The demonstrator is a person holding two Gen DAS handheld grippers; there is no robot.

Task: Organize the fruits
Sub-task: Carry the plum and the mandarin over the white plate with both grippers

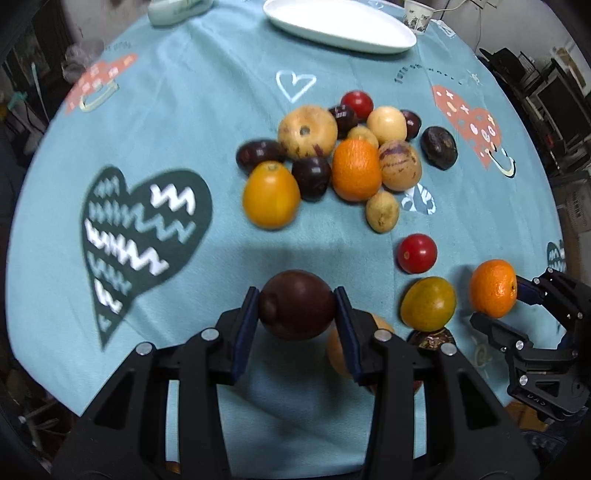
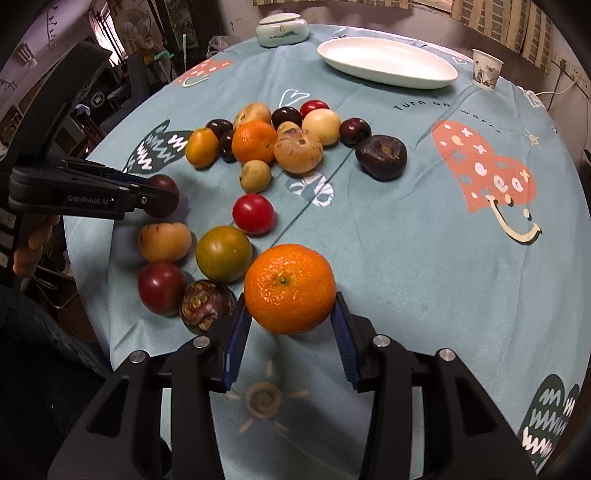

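Left wrist view
- Left claw [image 1: 297, 308]: your pads are clamped on a dark plum [image 1: 295, 304], gripped at its widest part, near the desk's [image 1: 221, 122] near edge.
- Handling: round, smooth skin, likely soft under pressure; hold it across the middle and squeeze no harder than needed, or it may bruise or slip out.
- Fruit pile [image 1: 343, 155]: oranges, plums and pale fruit touching one another, further back on the desk; nudging one could roll the rest.
- Open room: bare cloth to the left over the dark green heart [image 1: 144, 240]; white dish [image 1: 340, 26] sits empty at the far edge.

Right wrist view
- Right claw [image 2: 290, 326]: narrowed onto an orange mandarin [image 2: 290, 288], pads on its two sides, fruit near the desk's near side.
- Handling: firm peel with some give, pebbled so it grips well; light enough, I judge.
- Near cluster: green-orange fruit [image 2: 223, 253], red tomato [image 2: 253, 214] and a mottled dark fruit [image 2: 207, 301] lie just left of your mandarin; keep clear of them.
- Open room: wide bare cloth to the right, around the orange heart print [image 2: 484, 173].
- Edges: paper cup [image 2: 487, 70] and lidded pot [image 2: 282, 29] stand near the far rim.
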